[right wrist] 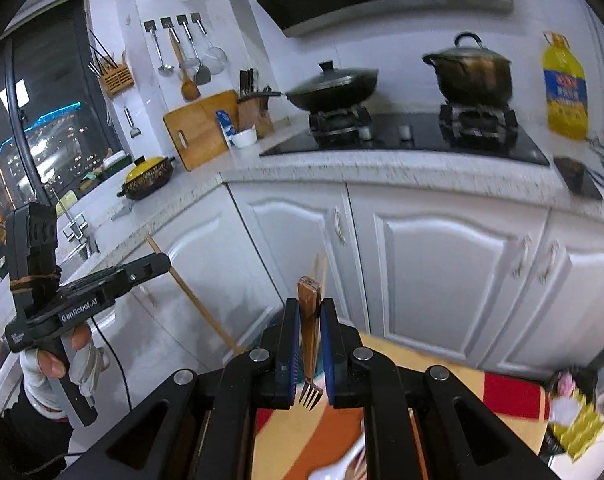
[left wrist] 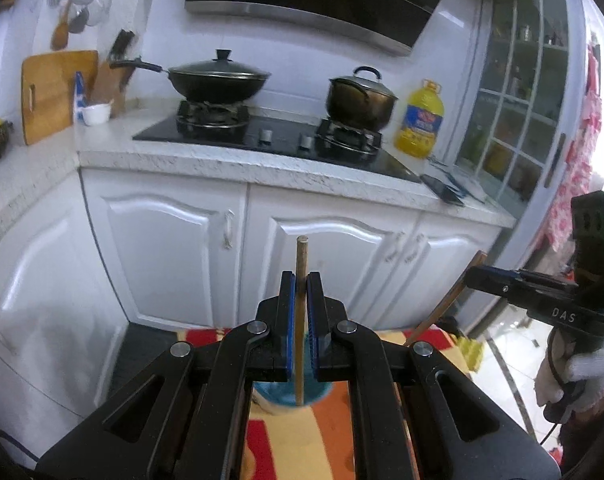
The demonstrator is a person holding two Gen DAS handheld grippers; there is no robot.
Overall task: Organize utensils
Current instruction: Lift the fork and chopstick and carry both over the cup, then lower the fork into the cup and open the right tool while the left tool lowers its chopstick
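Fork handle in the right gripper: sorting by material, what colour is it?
Brown, wood-like; the fork shows best in the right wrist view.

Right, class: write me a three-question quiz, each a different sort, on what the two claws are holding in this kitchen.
1. True or false: the left claw grips a wooden stick.
2. The right claw holds: A spoon, B fork, C knife?
3. Fill in: the fork's prongs point ____.

Key: 1 true; 2 B; 3 down.
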